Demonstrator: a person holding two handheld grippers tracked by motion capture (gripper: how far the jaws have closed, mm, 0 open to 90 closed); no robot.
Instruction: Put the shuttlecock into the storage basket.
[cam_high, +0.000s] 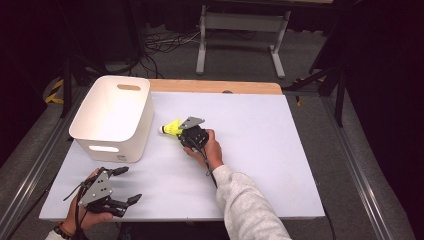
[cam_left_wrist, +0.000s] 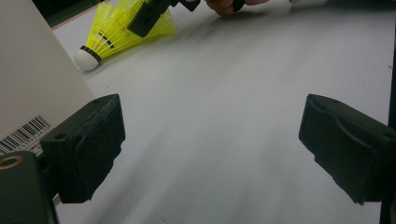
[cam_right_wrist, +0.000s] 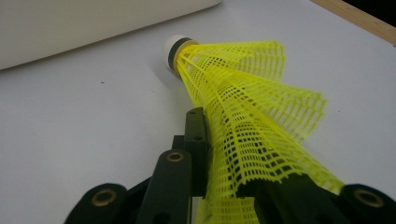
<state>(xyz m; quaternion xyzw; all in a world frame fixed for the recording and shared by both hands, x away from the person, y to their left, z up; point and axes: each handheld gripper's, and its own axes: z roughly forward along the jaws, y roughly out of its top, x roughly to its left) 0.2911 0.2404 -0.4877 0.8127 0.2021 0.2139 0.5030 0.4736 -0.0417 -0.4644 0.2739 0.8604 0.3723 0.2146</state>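
The white bin (cam_high: 114, 116) stands just ahead and to the left of the right tongs (cam_high: 183, 131), its open top above the level of the white desk (cam_high: 260, 150). Those tongs are clamped on the mesh skirt of the yellow shuttlecock (cam_right_wrist: 243, 121), whose long axis runs straight out from their tips, cork end leading toward the bin wall. The left tongs (cam_high: 127, 185) rest farther back, spread apart and empty, so the right hand is the nearer for a drop into the bin.
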